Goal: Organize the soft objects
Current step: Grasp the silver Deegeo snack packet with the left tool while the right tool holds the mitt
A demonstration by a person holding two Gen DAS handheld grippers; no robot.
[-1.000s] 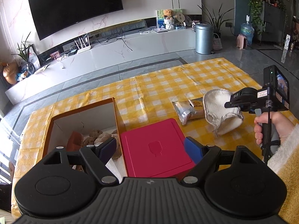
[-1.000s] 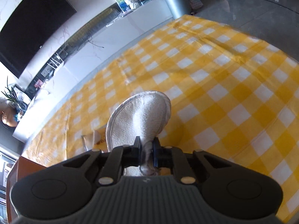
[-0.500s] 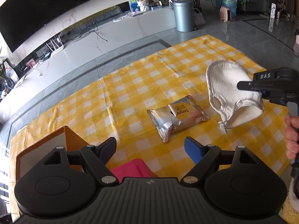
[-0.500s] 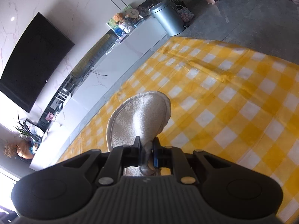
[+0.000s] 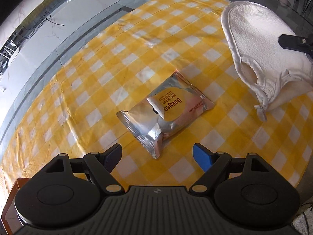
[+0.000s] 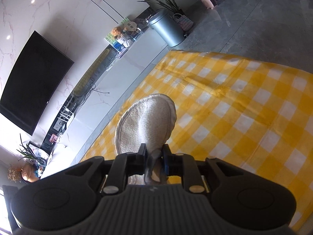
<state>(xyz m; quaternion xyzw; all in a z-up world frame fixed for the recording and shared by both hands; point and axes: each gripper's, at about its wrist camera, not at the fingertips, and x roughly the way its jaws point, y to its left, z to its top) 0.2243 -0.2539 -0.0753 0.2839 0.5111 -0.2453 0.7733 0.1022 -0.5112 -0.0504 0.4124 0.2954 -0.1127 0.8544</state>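
Right gripper [image 6: 154,157] opening on mitt [image 6: 146,123] — left gripper [image 5: 157,157] wide.

1. Mitt [image 5: 262,45]: cream terry cloth with a smooth stitched border and a rounded tip. The cuff is gathered, and a small loop tag hangs at its lower corner. It is held off the yellow-check cloth [image 5: 109,74], tip pointing away, cuff end sagging. Seen from the right wrist, the mitt [image 6: 148,121] has its cuff pinched between the tongs.
2. Pack [image 5: 166,111]: silver foil pouch with a yellow round label printed "Deeyeo" and a peach flap. It is crinkled and lies flat and askew on the cloth, near mid-view. It sits apart from the mitt, with nothing touching it.
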